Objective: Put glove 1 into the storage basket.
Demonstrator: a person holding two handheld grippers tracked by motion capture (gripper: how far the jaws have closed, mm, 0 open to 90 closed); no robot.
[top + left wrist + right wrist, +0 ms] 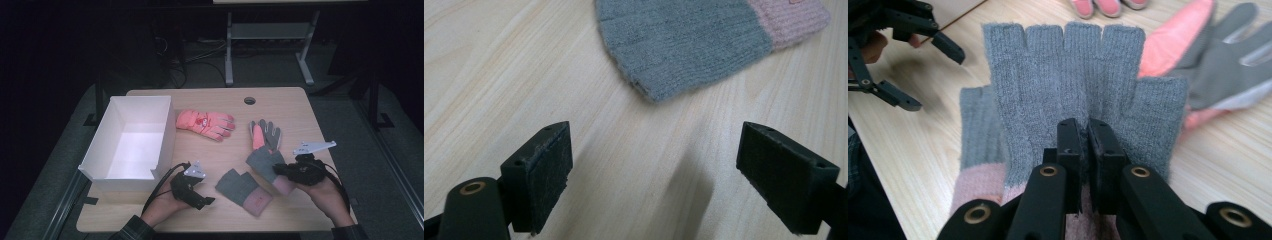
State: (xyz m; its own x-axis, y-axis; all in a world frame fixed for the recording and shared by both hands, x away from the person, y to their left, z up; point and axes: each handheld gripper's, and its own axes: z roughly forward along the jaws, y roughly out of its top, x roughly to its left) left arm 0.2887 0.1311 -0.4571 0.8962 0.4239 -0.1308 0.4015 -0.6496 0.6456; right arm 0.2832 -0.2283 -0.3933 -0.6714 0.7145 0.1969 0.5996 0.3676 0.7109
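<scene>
1. Knit fabric sits pinched between the shut jaws of the right gripper: the grey fingerless glove is clenched near its pink cuff, its stubby finger ends fanning away from the jaws. Held at the cuff end, it should hang or drag flat rather than bunch.
2. In the high view this glove lies near the bench's front right part, just in front of a grey-and-pink fingered glove, which it may overlap slightly.
3. Its partner, a second fingerless glove, rests flat near the front edge, between the two hands.
4. The left gripper is released, jaws wide apart over bare wood, with that second glove just ahead and untouched; it looks poised for a pick.
5. A white box stands open at the bench's left edge, the likely destination.
6. A pink ski glove lies beside the box toward the rear.
7. The left gripper and the second glove lie on the route from held glove to box, so a lifted carry seems wise.
</scene>
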